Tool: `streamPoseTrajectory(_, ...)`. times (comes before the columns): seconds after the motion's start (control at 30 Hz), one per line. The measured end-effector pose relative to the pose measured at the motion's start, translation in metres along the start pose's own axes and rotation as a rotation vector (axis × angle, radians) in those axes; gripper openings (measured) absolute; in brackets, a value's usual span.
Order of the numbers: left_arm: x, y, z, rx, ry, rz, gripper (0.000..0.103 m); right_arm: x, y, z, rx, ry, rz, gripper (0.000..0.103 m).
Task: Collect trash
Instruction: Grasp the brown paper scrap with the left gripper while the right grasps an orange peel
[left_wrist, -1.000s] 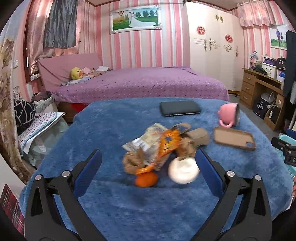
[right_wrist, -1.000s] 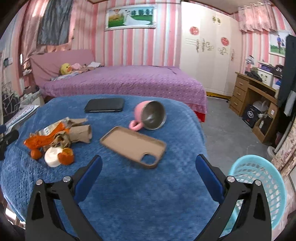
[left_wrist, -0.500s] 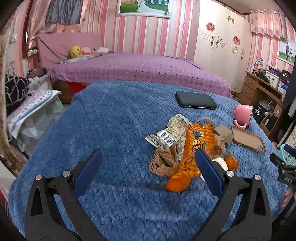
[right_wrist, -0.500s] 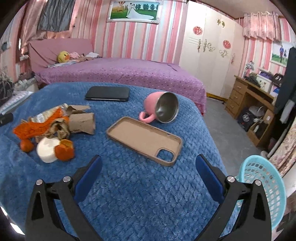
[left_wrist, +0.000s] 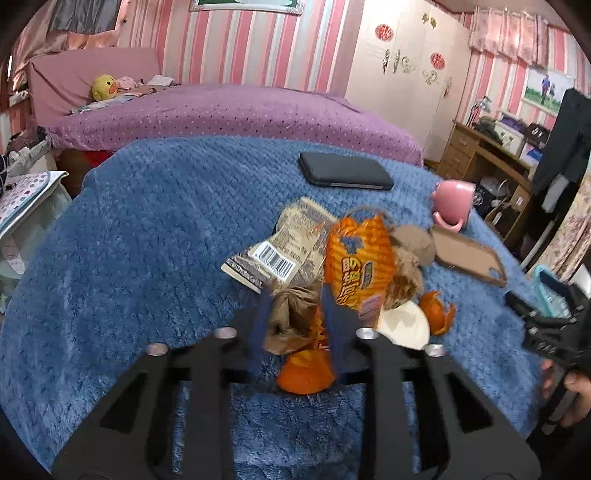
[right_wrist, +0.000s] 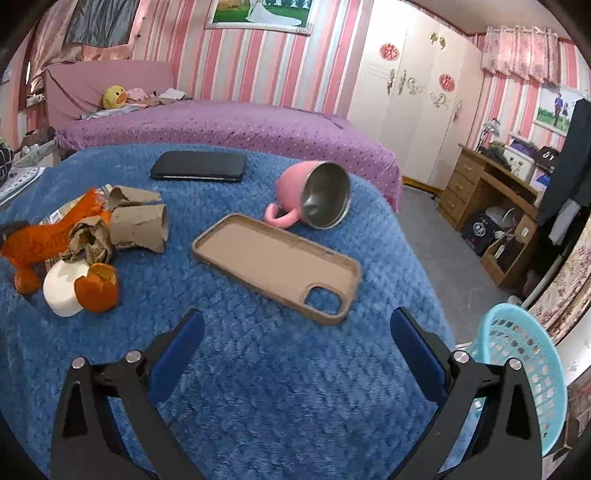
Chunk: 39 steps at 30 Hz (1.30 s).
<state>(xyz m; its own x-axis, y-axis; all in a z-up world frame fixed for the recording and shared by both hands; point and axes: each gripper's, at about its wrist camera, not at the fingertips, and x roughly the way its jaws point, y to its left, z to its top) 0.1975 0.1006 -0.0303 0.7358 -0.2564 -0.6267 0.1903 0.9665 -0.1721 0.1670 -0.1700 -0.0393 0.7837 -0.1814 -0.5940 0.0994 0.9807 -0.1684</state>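
A trash pile lies on the blue blanket (left_wrist: 129, 240): an orange snack bag (left_wrist: 356, 266), a barcoded wrapper (left_wrist: 288, 247), crumpled brown paper (left_wrist: 291, 314), orange peel (left_wrist: 437, 312) and a white lid (left_wrist: 404, 326). My left gripper (left_wrist: 295, 325) is shut on the crumpled brown paper and the bag's lower end. In the right wrist view the pile shows at the left, with the snack bag (right_wrist: 40, 240), torn cardboard tube (right_wrist: 138, 223) and peel (right_wrist: 98, 288). My right gripper (right_wrist: 297, 350) is open and empty over the blanket, near the front edge.
A tan phone case (right_wrist: 277, 266), a tipped pink mug (right_wrist: 314, 195) and a black phone (right_wrist: 199, 166) lie on the blanket. A light blue basket (right_wrist: 517, 369) stands on the floor to the right. A purple bed (right_wrist: 221, 122) is behind.
My left gripper moved in on the trash pile and closed from wide open onto the brown paper and bag. The right gripper drew slightly nearer the phone case, still open.
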Motion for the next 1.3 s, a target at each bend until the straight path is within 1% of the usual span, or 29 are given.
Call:
streamPoseTrajectory(0.07,-0.001,0.001,0.003,0.006,0.0,0.008,0.024,0.002,0.003,0.0,0.016,0.012,0.046,0.098)
streamPoseTrajectory(0.1,-0.001,0.002,0.003,0.015,0.002,0.029,0.024,0.002,0.006,0.0,0.026,0.012,0.072,0.098)
streamPoseTrajectory(0.13,0.0,0.003,0.002,0.022,0.008,0.047,0.024,0.002,0.008,0.0,0.028,0.01,0.084,0.098)
streamPoseTrajectory(0.2,0.003,0.006,-0.001,0.02,0.026,0.051,0.025,0.001,0.014,-0.001,0.026,0.009,0.098,0.098)
streamPoseTrajectory(0.23,0.004,0.006,-0.003,0.021,0.032,0.057,0.028,0.001,0.015,-0.001,0.025,0.009,0.106,0.098)
streamPoseTrajectory(0.33,0.004,0.005,-0.007,0.032,0.025,0.074,0.029,0.001,0.021,-0.002,0.021,0.015,0.134,0.098)
streamPoseTrajectory(0.37,0.004,0.005,-0.008,0.032,0.022,0.073,0.024,0.001,0.022,-0.002,0.019,0.016,0.14,0.098)
streamPoseTrajectory(0.47,-0.007,0.009,-0.003,0.005,-0.011,0.059,0.023,0.0,0.026,-0.001,0.022,0.019,0.16,0.098)
streamPoseTrajectory(0.6,-0.029,0.013,0.007,0.003,-0.075,0.073,0.023,0.002,0.034,0.001,0.025,0.018,0.181,0.098)
streamPoseTrajectory(0.7,-0.046,0.016,0.016,0.003,-0.112,0.096,0.023,0.002,0.043,0.002,0.022,0.019,0.206,0.098)
streamPoseTrajectory(0.9,-0.058,0.015,0.015,0.022,-0.122,0.14,0.023,0.004,0.074,0.007,-0.029,0.021,0.26,0.097)
streamPoseTrajectory(0.97,-0.06,0.016,0.01,0.011,-0.118,0.149,0.023,0.005,0.082,0.009,-0.045,0.022,0.278,0.091)
streamPoseTrajectory(1.03,-0.062,0.019,0.008,-0.004,-0.115,0.152,0.023,0.008,0.089,0.01,-0.066,0.035,0.285,0.077)
streamPoseTrajectory(1.07,-0.062,0.019,0.007,-0.008,-0.115,0.153,0.023,0.012,0.093,0.011,-0.075,0.048,0.294,0.074)
streamPoseTrajectory(1.13,-0.063,0.02,0.007,-0.017,-0.112,0.153,0.023,0.016,0.095,0.012,-0.075,0.062,0.309,0.062)
streamPoseTrajectory(1.2,-0.064,0.018,0.005,-0.015,-0.112,0.162,0.023,0.022,0.096,0.016,-0.065,0.076,0.336,0.057)
streamPoseTrajectory(1.3,-0.065,0.016,0.003,-0.01,-0.109,0.174,0.023,0.032,0.102,0.019,-0.071,0.109,0.358,0.057)
